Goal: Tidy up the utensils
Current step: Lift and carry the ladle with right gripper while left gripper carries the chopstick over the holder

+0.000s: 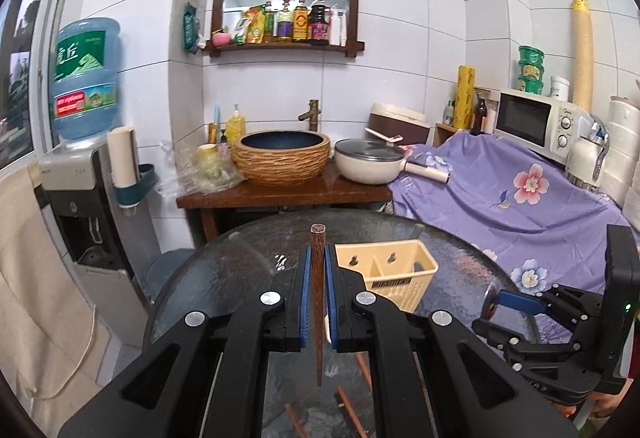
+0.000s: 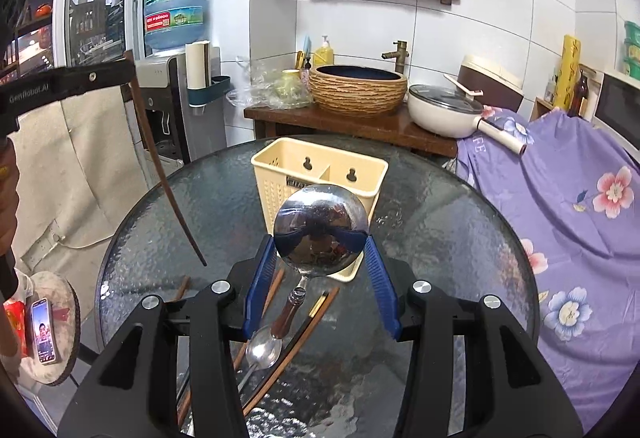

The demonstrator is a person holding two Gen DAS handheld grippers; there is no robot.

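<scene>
Steel ladle [image 2: 320, 228], slick and top-heavy, sits clamped by its bowl in my right tongs [image 2: 320, 250]; left tongs [image 1: 318, 274] pinch a stiff, light chopstick [image 1: 318, 302] mid-shaft, near the cream caddy [image 2: 320, 174] on the bench [image 2: 460, 238].

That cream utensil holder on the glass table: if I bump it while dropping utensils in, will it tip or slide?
The cream utensil holder looks like thin perforated plastic and empty, so probably light. It stands tall on a smooth glass table, so a nudge would likely slide it, and a push near the rim might tip it.
</scene>
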